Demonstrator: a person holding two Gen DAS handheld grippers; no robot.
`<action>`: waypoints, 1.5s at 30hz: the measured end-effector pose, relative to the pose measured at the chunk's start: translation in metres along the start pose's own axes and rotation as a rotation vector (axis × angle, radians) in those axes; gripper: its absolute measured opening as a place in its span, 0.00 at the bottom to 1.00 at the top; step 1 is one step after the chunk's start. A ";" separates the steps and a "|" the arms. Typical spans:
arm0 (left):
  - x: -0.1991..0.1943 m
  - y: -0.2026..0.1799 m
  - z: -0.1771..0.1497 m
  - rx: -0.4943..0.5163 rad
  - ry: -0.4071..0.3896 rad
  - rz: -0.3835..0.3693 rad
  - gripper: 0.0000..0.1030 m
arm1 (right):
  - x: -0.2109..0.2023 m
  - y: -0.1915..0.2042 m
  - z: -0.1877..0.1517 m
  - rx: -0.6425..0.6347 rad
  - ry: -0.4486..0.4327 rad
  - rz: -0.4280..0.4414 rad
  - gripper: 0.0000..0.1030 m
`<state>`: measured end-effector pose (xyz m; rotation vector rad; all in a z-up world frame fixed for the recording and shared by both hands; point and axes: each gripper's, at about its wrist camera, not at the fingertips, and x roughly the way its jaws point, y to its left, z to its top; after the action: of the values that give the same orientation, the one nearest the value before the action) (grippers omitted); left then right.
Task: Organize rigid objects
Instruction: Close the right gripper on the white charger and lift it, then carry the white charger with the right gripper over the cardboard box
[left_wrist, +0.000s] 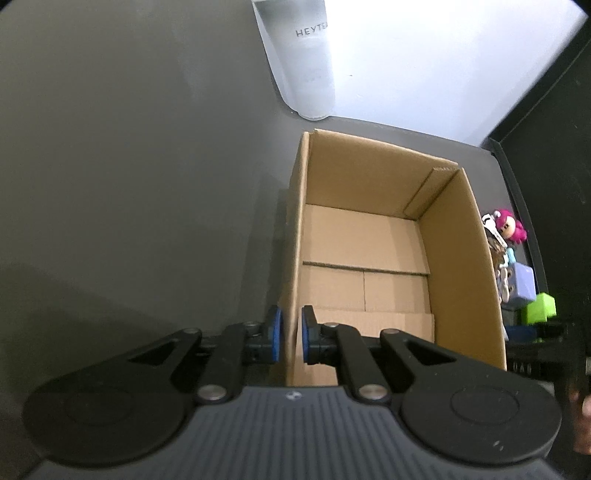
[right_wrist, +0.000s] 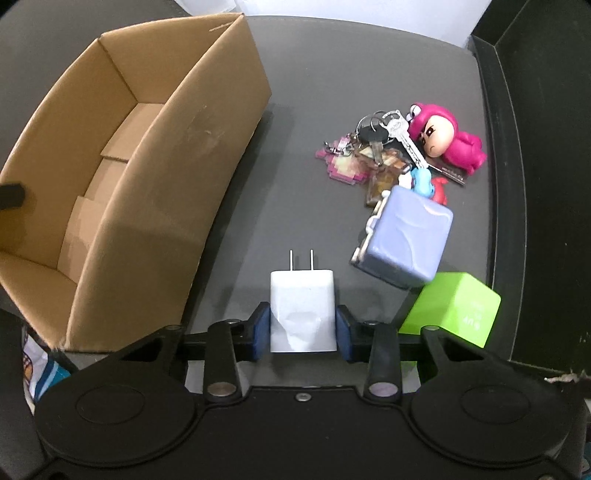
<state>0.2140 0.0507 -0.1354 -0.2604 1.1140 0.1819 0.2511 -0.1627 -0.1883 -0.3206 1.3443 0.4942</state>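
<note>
Charger: a white plug-in charger (right_wrist: 303, 314) lies flat on the dark grey table (right_wrist: 314, 92), just to the right of the box; its long axis runs straight away from the right wrist camera, and its two metal prongs point away from the gripper toward the far edge of the table
Right gripper: the right gripper (right_wrist: 303, 328) points steeply down with the rear half of the charger between its blue pads (right_wrist: 260, 328); the left pad touches the charger's side, the right pad sits at its edge, and whether both press on it cannot be told
Left gripper: the left gripper (left_wrist: 290, 334) is closed, pinching the near left wall of the box between its blue pads
Box: an open cardboard box (right_wrist: 207, 122) stands upright with nothing inside but its bottom flaps
Clutter to the right: a lilac cube (right_wrist: 406, 240) and a bright green block (right_wrist: 452, 310) sit near the charger's right side, the green one just beside the right gripper's finger
Further back: a bunch of keys with charms (right_wrist: 384, 147) and a pink figurine (right_wrist: 443, 138) lie touching each other
Far edge: a clear cup (left_wrist: 310, 62) printed with lettering stands beyond the box
Right border: a black raised rail (right_wrist: 495, 147) runs along the table's side
</note>
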 end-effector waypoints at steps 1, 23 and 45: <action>0.001 0.000 0.001 -0.004 -0.001 0.003 0.09 | 0.000 0.002 -0.002 -0.009 -0.002 -0.007 0.36; 0.013 0.007 -0.009 -0.068 -0.086 0.007 0.10 | -0.015 0.000 -0.010 0.124 -0.036 0.002 0.35; 0.000 0.024 -0.021 -0.046 -0.115 -0.079 0.10 | -0.107 -0.019 -0.009 0.244 -0.205 0.026 0.35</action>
<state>0.1891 0.0673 -0.1466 -0.3306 0.9848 0.1509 0.2373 -0.2001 -0.0870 -0.0502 1.1945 0.3689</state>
